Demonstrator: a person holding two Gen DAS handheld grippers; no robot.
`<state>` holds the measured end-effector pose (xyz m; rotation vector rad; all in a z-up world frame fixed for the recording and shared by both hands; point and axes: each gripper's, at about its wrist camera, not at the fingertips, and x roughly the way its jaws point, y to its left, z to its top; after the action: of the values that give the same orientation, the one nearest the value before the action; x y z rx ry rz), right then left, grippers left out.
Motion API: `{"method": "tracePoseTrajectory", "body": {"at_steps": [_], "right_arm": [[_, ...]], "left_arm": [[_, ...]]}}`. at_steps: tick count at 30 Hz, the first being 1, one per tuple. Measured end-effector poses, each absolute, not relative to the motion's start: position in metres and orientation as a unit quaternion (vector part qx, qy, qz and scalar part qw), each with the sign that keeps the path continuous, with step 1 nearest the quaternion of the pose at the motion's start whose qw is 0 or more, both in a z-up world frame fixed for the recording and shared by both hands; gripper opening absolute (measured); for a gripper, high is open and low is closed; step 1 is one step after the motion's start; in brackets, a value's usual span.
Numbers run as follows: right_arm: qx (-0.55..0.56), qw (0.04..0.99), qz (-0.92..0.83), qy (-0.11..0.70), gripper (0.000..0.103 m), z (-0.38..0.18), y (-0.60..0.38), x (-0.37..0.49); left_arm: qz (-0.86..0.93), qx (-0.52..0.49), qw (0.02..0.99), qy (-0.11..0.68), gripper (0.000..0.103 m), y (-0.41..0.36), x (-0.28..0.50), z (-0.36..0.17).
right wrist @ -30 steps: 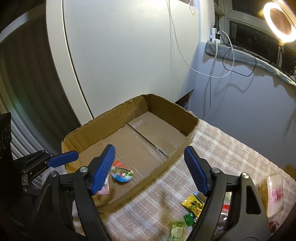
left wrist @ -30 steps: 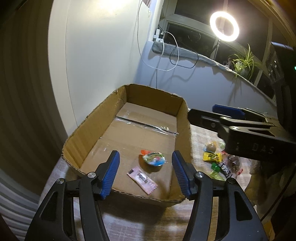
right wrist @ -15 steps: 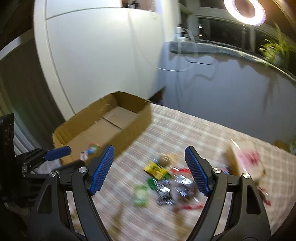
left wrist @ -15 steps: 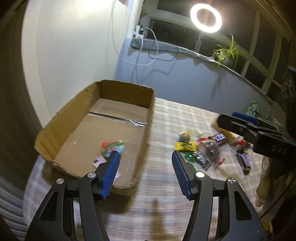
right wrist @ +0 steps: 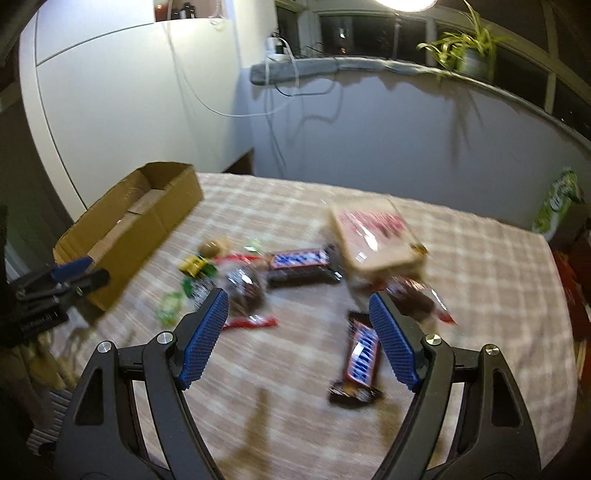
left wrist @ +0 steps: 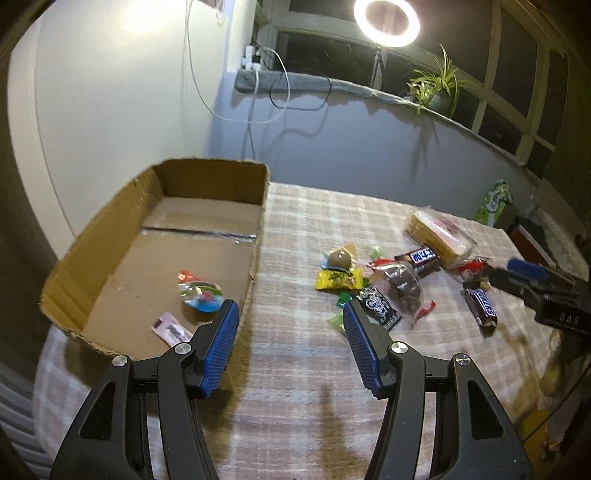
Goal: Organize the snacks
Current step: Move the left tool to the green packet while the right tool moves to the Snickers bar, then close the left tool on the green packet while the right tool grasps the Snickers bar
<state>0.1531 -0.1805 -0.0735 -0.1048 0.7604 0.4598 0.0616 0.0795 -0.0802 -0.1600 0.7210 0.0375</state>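
Observation:
A cardboard box (left wrist: 92,236) lies at the table's left and holds a round colourful candy (left wrist: 201,293) and a pink packet (left wrist: 171,332). Loose snacks lie on the checked cloth: a yellow packet (left wrist: 338,278), a Snickers bar (left wrist: 421,256), another Snickers bar (left wrist: 480,312) and a wafer pack (left wrist: 439,236). My left gripper (left wrist: 290,345) is open and empty, above the cloth beside the box's near right corner. My right gripper (right wrist: 297,338) is open and empty, above the snack pile; a Snickers bar (right wrist: 360,360) lies by its right finger. The box (right wrist: 125,229) shows at left there.
The table's right edge meets a green bag (left wrist: 493,201) and a dark red container (left wrist: 532,245). A wall with hanging cables (left wrist: 255,96) stands behind the table. A ring light (left wrist: 386,18) and a potted plant (left wrist: 437,88) sit on the window ledge.
Both grippers have swung right, away from the box and toward the snack pile. The right gripper has come closer over the snacks. Both stay open and empty.

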Motion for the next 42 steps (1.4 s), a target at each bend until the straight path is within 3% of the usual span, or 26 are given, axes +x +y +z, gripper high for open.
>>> {"method": "tracePoseTrajectory", "body": {"at_steps": [8, 15, 27, 36, 42], "right_arm": [[-0.044, 0.896, 0.196, 0.397, 0.081, -0.096, -0.215, 0.154], [-0.020, 0.887, 0.193, 0.419, 0.080, -0.111, -0.231, 0.162], [-0.011, 0.874, 0.202, 0.441, 0.062, -0.123, -0.226, 0.175], [-0.020, 0.871, 0.201, 0.448, 0.059, -0.128, -0.214, 0.182], [-0.041, 0.869, 0.195, 0.452, 0.051, -0.134, -0.202, 0.186]], "left_arm": [[0.024, -0.030, 0.945, 0.324, 0.058, 0.059, 0.054, -0.065], [-0.035, -0.063, 0.928, 0.366, 0.052, 0.041, 0.072, -0.079], [-0.043, -0.086, 0.894, 0.438, 0.041, 0.030, 0.104, -0.122], [-0.032, -0.061, 0.893, 0.446, 0.040, 0.023, 0.114, -0.131], [-0.022, -0.035, 0.896, 0.442, 0.029, 0.021, 0.117, -0.133]]}}
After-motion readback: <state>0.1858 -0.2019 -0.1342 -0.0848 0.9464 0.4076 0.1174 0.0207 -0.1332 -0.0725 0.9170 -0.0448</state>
